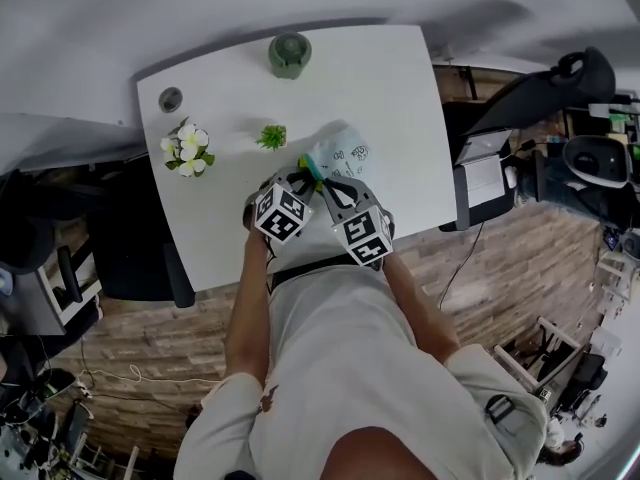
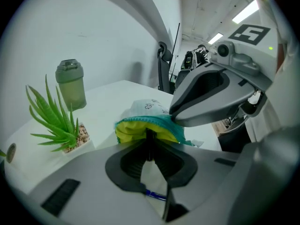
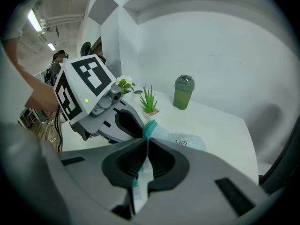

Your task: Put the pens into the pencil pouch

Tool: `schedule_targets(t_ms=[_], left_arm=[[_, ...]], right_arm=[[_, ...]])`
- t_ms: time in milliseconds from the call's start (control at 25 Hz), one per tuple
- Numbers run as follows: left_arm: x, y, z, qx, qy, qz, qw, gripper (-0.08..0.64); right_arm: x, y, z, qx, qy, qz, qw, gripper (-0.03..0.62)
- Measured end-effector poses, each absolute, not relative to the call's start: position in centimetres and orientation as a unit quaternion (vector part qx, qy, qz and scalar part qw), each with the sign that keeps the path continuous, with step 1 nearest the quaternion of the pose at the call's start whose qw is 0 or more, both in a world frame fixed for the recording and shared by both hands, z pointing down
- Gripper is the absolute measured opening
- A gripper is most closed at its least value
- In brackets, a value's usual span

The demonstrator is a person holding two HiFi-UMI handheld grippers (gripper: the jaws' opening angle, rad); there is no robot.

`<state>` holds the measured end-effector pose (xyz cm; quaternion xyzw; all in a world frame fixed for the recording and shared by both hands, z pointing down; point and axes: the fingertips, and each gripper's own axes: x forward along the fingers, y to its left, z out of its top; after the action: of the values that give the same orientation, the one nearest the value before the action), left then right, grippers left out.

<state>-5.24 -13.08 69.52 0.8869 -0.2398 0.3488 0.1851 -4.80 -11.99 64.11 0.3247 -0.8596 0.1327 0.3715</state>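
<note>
The pencil pouch [image 1: 343,154] is pale blue with small drawings, a teal rim and a yellow lining, and lies near the table's front edge. My left gripper [image 2: 149,137] is shut on the rim at the pouch's mouth, where the yellow lining [image 2: 136,131] bulges out. The right gripper [image 3: 146,142] is shut on the teal rim [image 3: 149,128] right beside it. In the head view both grippers [image 1: 303,176] [image 1: 326,181] meet at the pouch's near-left end. A short piece of a blue pen [image 2: 154,195] shows under the left jaws; the rest of it is hidden.
A green shaker bottle [image 1: 290,54] stands at the table's far edge. A small spiky potted plant [image 1: 271,136] and white flowers [image 1: 187,149] sit left of the pouch, with a grey round disc [image 1: 171,99] behind them. A black office chair [image 1: 545,93] stands to the right.
</note>
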Motion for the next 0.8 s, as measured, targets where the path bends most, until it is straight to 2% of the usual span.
schedule_targets(t_ms=[200, 440, 800], left_arm=[[-5.4, -13.8, 69.8, 0.886, -0.265, 0.335, 0.181, 0.055], [-7.9, -13.0, 69.5, 0.871, -0.314, 0.322, 0.197, 0.152], [-11.8, -9.5, 68.2, 0.822, -0.425, 0.302, 0.229, 0.163]], right_arm=[[-4.8, -12.0, 64.4, 0.340, -0.857, 0.143, 0.360, 0.014], [-4.7, -12.1, 64.4, 0.348, -0.854, 0.144, 0.359, 0.014], [-4.0, -11.1, 64.4, 0.306, -0.871, 0.126, 0.364, 0.014]])
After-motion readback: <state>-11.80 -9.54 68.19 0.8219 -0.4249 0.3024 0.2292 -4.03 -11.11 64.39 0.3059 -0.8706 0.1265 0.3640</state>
